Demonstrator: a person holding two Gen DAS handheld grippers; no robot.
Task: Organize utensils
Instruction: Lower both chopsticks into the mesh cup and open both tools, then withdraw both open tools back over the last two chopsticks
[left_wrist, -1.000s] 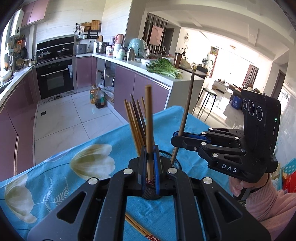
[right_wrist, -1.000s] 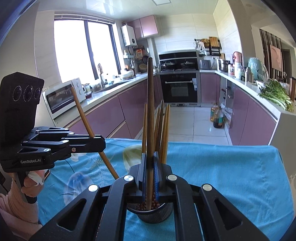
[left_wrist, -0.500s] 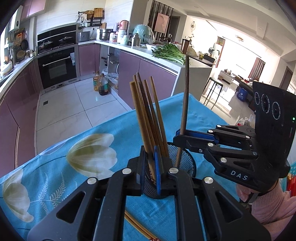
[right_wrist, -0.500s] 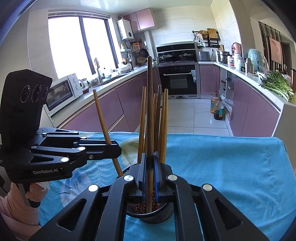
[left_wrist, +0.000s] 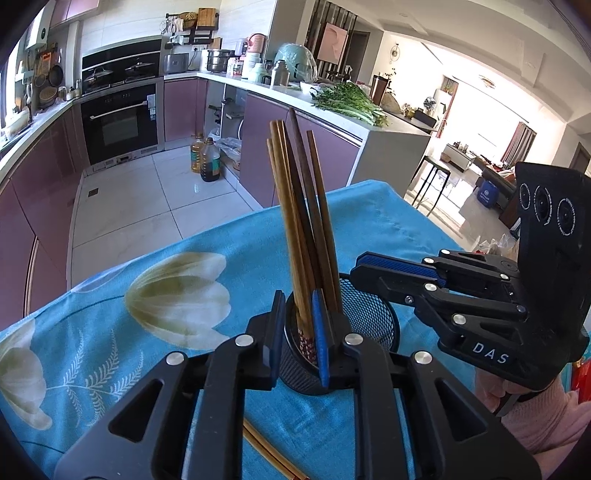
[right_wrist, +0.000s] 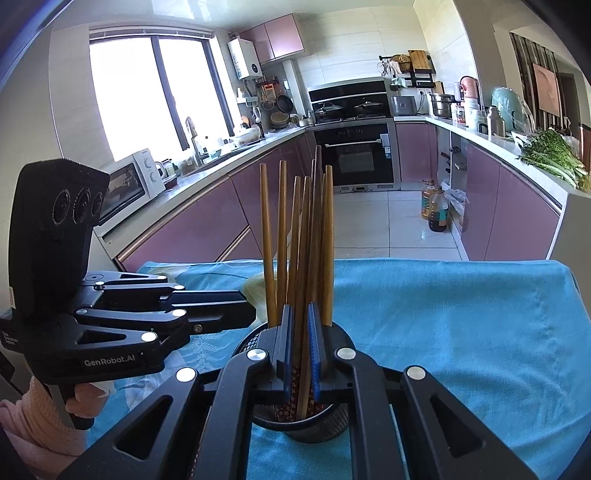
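Observation:
A black mesh holder (left_wrist: 369, 317) stands on the blue tablecloth (left_wrist: 110, 325) with several wooden chopsticks (left_wrist: 299, 229) upright in it. It also shows in the right wrist view (right_wrist: 314, 424), with its chopsticks (right_wrist: 303, 243). My left gripper (left_wrist: 299, 332) is slightly open right at the holder's near rim, with chopsticks standing in the gap. My right gripper (right_wrist: 300, 350) is slightly open over the holder, chopsticks between its fingers, none gripped. Each gripper shows in the other's view: the right (left_wrist: 360, 271), the left (right_wrist: 247, 310).
Two loose chopsticks (left_wrist: 269, 454) lie on the cloth under my left gripper. The table's far edge drops to a tiled kitchen floor. Purple cabinets, an oven and a counter with greens stand beyond.
Both grippers have lowered to the holder and opened. The chopstick each one held now stands in the holder with the others.

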